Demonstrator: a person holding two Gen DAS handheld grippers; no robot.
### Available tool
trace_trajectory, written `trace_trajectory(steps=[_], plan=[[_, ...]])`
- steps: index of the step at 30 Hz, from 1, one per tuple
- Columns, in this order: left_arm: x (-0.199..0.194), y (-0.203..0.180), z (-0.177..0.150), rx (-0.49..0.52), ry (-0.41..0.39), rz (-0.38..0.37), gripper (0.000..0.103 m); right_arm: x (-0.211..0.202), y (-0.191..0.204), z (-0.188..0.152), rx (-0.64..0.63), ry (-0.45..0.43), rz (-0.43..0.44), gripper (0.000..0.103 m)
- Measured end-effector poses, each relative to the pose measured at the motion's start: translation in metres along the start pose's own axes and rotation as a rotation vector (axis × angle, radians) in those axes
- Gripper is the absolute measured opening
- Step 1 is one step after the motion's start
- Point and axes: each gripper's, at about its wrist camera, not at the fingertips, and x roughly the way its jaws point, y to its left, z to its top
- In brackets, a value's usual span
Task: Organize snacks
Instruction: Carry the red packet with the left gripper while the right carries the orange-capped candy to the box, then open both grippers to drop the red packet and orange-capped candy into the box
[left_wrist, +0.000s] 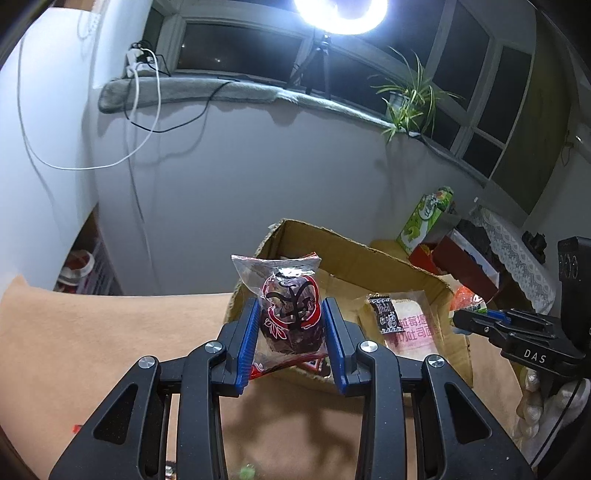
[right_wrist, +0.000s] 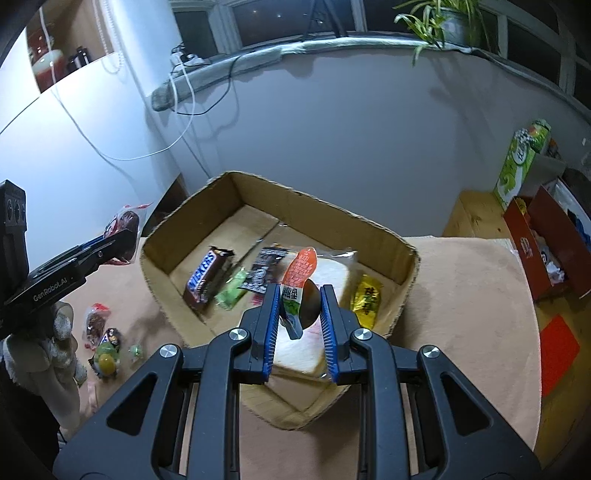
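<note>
Two grippers carry snacks toward the cardboard box (right_wrist: 373, 225): the left gripper (left_wrist: 291, 325) clamps a red date packet (left_wrist: 286, 295) at its near edge, the right gripper (right_wrist: 300, 308) pinches an orange-topped sachet (right_wrist: 299, 275) above it. Releasing both inside likely comes next.

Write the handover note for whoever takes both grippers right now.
Left hand-held gripper: shut on a red date packet, held up at the near-left edge of the cardboard box.
Right hand-held gripper: shut on an orange-topped packet, held over the box.
Already in the box: Snickers bar, green packet, black packet, bagged toast, yellow packet.
Left to do: drop both held packets in, then collect the loose snacks lying on the tan table cover left of the box.
</note>
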Motion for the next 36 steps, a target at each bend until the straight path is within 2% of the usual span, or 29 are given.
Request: trace_trajectory(steps=[19, 23, 24, 25, 26, 27, 28, 36], plan=[[0.028, -0.024, 0.008, 0.047, 0.025, 0.007, 0.033, 0.014, -0.012, 0.002, 0.006, 0.021, -0.024, 0.023], [0.03, -0.027, 0.008, 0.057, 0.029, 0.011, 0.036, 0.013, -0.011, 0.001, -0.001, 0.015, -0.037, 0.024], [0.03, -0.027, 0.008, 0.059, 0.031, 0.015, 0.039, 0.012, -0.011, 0.001, -0.005, 0.014, -0.038, 0.031], [0.03, -0.028, 0.008, 0.06, 0.028, 0.018, 0.049, 0.011, -0.01, 0.001, -0.007, 0.01, -0.038, 0.049], [0.029, -0.029, 0.009, 0.061, 0.023, 0.023, 0.056, 0.01, -0.009, 0.001, -0.01, 0.002, -0.042, 0.059], [0.028, -0.029, 0.009, 0.062, 0.02, 0.024, 0.057, 0.008, -0.008, 0.001, -0.013, -0.013, -0.048, 0.073], [0.028, -0.03, 0.009, 0.064, 0.019, 0.024, 0.057, 0.005, -0.007, 0.001, -0.019, -0.026, -0.053, 0.076], [0.026, -0.03, 0.009, 0.058, 0.018, 0.022, 0.057, 0.001, 0.002, 0.002, -0.039, -0.026, -0.057, 0.077]])
